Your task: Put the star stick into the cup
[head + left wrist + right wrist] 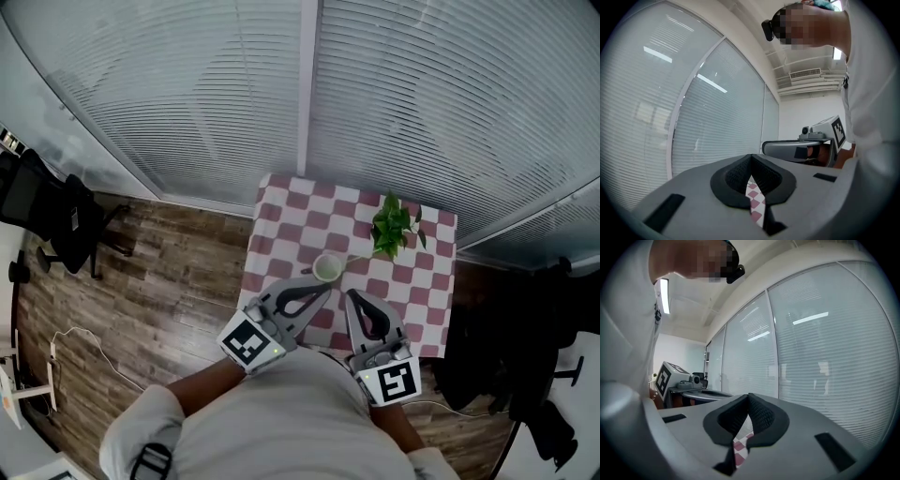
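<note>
Left tongs (pixel 325 289) and right tongs (pixel 350 294) are closed, empty; their marker cubes (pixel 251 342) show black-and-white squares.

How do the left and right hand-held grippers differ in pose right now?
Direction: the left hand-held gripper slants diagonally toward the cup, while the right hand-held gripper points more straight up the table.
Closeness: in the head view the left one's tip lies right beside the cup; the right one's tip sits further off, to the cup's lower right.
Shared: both are shut with nothing between the jaws, tips over the checked tablecloth.
</note>
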A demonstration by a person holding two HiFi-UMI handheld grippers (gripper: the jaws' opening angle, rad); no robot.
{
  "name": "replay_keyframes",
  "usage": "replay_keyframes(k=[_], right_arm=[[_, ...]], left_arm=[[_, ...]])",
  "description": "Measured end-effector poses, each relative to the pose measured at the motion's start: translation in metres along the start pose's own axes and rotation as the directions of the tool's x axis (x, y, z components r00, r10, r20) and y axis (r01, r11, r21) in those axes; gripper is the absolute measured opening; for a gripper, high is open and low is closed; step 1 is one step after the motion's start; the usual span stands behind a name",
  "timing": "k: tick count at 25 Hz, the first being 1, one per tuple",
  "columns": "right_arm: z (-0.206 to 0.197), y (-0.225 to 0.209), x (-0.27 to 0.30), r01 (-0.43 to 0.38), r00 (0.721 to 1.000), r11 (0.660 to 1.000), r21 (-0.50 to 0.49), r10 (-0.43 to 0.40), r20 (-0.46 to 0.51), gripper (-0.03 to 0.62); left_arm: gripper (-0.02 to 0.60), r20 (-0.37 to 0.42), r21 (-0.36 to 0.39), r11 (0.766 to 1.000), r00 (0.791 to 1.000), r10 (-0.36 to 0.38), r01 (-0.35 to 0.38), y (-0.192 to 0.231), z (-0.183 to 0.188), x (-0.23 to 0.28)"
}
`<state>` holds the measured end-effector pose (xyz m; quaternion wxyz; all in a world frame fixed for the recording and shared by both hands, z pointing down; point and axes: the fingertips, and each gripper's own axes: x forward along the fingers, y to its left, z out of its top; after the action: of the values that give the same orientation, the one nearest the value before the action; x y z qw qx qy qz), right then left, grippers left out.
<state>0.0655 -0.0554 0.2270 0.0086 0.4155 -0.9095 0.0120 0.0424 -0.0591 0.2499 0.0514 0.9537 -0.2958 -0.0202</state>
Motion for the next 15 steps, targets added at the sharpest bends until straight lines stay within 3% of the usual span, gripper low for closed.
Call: replay_keyframes(k=[15], right_arm=[[-0.009, -0.003, -0.005, -0.004, 1.0, 0.999, -0.032, 0.003, -0.029, 0.031]], left_arm=[[0.032, 0.005, -0.017, 1.0, 1.0, 0.007, -0.007, -0.001, 0.001, -0.003]])
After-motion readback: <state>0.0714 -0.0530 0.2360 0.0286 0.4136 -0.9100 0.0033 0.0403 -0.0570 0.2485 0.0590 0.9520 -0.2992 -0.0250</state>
